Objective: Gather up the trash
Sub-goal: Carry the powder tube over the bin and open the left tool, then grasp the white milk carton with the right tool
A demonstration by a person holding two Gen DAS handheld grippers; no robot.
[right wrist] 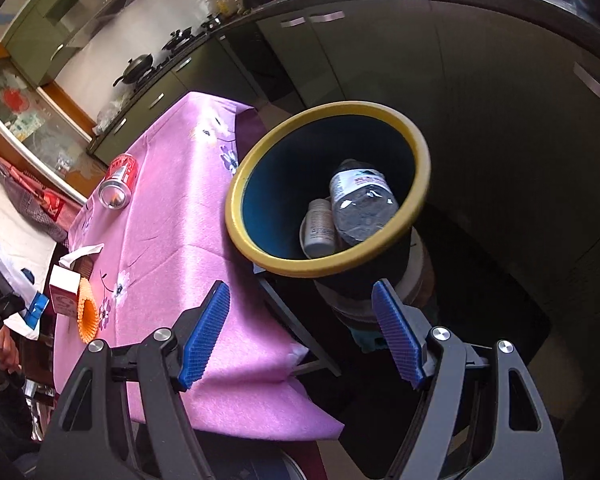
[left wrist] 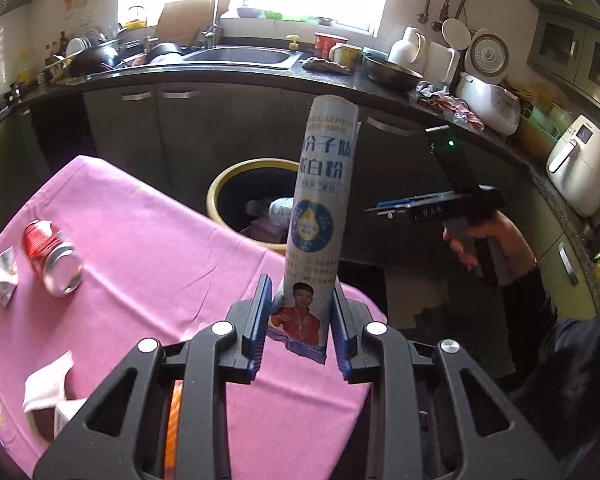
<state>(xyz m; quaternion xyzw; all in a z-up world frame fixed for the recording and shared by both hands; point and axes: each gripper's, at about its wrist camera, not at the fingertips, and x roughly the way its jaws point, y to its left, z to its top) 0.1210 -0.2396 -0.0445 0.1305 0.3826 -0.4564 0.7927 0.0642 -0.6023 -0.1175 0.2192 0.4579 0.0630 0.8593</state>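
My left gripper [left wrist: 300,320] is shut on the lower end of a long printed powder packet [left wrist: 320,208], which stands up over the far edge of the pink table [left wrist: 148,248]. Beyond it is the yellow-rimmed trash bin [left wrist: 236,184]. In the right wrist view the bin [right wrist: 328,268] holds a clear water bottle [right wrist: 360,200] and a small white bottle [right wrist: 320,224]. My right gripper [right wrist: 300,332] is open and empty, below the bin's rim; it also shows as the right gripper [left wrist: 404,208] from the left wrist view. A red soda can [left wrist: 52,256] lies on the cloth.
Crumpled foil [left wrist: 6,276], white tissue [left wrist: 48,384], a small carton [right wrist: 64,294] and an orange ribbed cup [right wrist: 88,316] lie on the table. A kitchen counter [left wrist: 260,76] with a sink curves behind the bin. Dark floor surrounds the bin.
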